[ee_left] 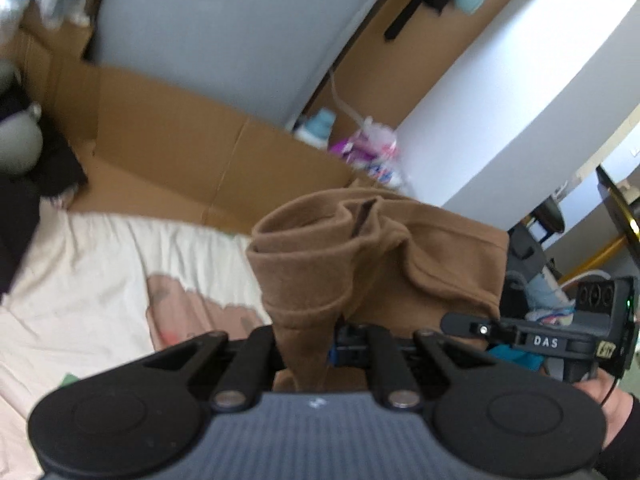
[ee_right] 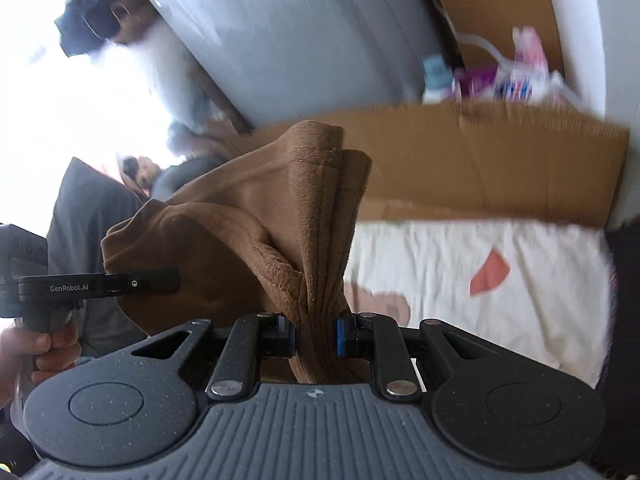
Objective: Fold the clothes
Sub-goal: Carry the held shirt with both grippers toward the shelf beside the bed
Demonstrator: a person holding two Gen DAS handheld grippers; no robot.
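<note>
Gripping the brown garment (ee_left: 352, 248) with both grippers, left (ee_left: 308, 344) and right (ee_right: 316, 336), we held it above the bedsheet (ee_right: 480, 280). We judged this let it hang straight for folding.

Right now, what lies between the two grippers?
Only the brown garment spans from the right gripper to the left gripper, seen in the right wrist view.

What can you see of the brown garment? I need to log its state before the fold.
The brown garment is soft, fleecy-looking fabric with stitched hems and a ribbed edge. It hangs bunched in thick folds above the pale printed bedsheet, pinched at two places: the left gripper and the right gripper are each shut on a gathered wad. It spans between them, crumpled, not flat.
</note>
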